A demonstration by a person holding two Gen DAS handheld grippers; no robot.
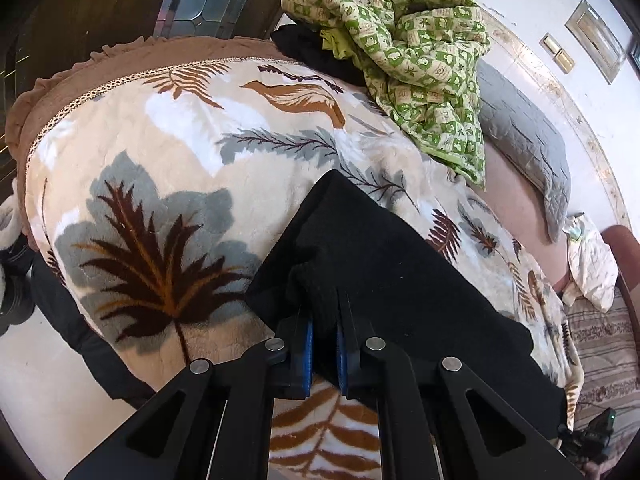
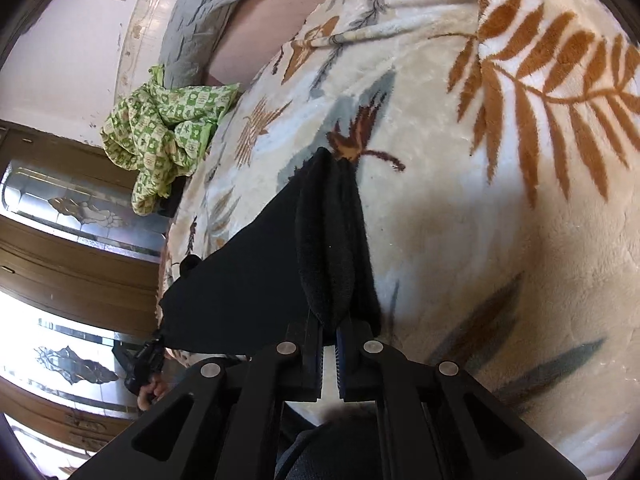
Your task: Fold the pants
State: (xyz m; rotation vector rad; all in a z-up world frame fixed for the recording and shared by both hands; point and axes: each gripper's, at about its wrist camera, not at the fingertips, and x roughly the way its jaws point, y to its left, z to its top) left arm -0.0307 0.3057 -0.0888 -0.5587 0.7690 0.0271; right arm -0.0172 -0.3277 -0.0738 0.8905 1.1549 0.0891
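Black pants (image 1: 384,264) lie across a cream blanket with leaf prints (image 1: 160,140) on a bed. My left gripper (image 1: 323,312) is shut on a bunched edge of the pants, which spread away to the right. In the right wrist view my right gripper (image 2: 330,322) is shut on a thick folded edge of the same black pants (image 2: 256,272). That fabric stretches left toward the other gripper (image 2: 140,364), seen small at the lower left with a hand on it.
A crumpled green patterned quilt (image 1: 416,56) and a dark garment (image 1: 308,52) sit at the far end of the bed. A grey pillow (image 1: 528,148) lies along the white wall. Wooden doors with glass panels (image 2: 72,208) stand beyond the bed edge.
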